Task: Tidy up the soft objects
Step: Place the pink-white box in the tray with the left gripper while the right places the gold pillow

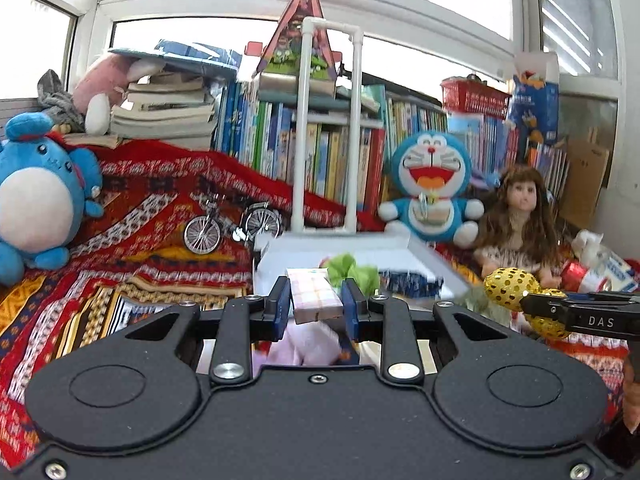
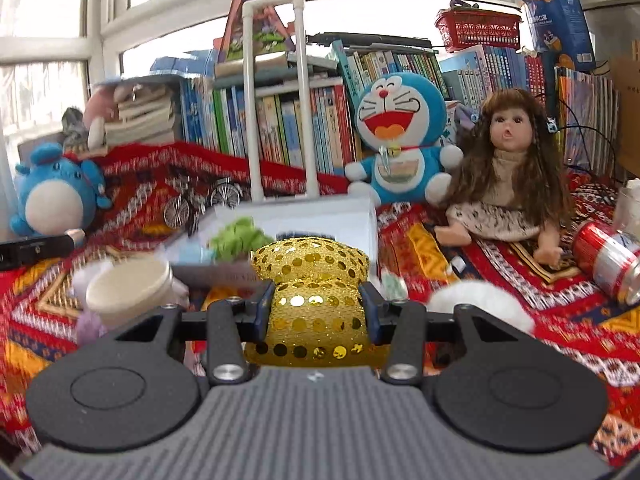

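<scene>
My left gripper [image 1: 316, 294] is shut on a folded pink checked cloth [image 1: 314, 300], held above the patterned blanket. Just ahead of it stands a white box [image 1: 360, 248] with a tall white pipe handle [image 1: 328, 128]; a green cloth [image 1: 352, 270] lies inside. My right gripper [image 2: 316, 300] is shut on a gold sequinned soft pouch [image 2: 312, 264], pinched at its waist and lifted in front of the same white box [image 2: 320, 218] with the green cloth [image 2: 236, 236]. The left wrist view shows the gold pouch [image 1: 508, 286] at the right, level with the box.
A Doraemon plush [image 2: 400, 136] and a long-haired doll [image 2: 508, 172] sit behind the box to the right. A blue round plush [image 1: 36, 200] and a model bicycle [image 1: 228, 224] are at the left. A beige cup [image 2: 128, 290], a white fluffy item [image 2: 480, 308] and a red can [image 2: 608, 256] lie nearby. Books line the back.
</scene>
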A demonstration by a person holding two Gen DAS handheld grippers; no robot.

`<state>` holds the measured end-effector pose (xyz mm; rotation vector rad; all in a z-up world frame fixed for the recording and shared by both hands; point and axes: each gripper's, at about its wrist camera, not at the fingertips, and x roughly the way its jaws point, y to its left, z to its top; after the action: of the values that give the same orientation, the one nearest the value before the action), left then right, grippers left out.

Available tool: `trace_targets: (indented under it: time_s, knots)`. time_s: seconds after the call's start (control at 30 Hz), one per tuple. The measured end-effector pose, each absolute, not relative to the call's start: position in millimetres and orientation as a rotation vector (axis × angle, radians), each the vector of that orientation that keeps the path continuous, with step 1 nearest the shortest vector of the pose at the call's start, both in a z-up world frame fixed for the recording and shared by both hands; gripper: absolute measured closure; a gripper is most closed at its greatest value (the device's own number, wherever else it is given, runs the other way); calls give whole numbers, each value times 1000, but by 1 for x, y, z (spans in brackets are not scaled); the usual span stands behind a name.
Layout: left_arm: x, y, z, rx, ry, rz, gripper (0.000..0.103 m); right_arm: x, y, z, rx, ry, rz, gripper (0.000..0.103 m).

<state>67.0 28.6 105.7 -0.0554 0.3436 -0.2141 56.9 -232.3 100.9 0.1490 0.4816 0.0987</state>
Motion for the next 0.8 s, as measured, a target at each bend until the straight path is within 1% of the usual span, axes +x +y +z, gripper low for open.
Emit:
trace_targets:
  time_s: [0.3,0.43,0.63,0.8]
  knots:
    - [151,23,120,-115,395,-275,77,127,-245,112,248,523,118,53]
    - [199,24,119,-159,460,-269,77,161,-250,111,300,568,121,53]
    - [260,18,99,-154,550,-215,77,206,-251,97,338,632,110,53]
    - [287,9,80,-123,598,-201,77,234,-250,83,359,672,97,53]
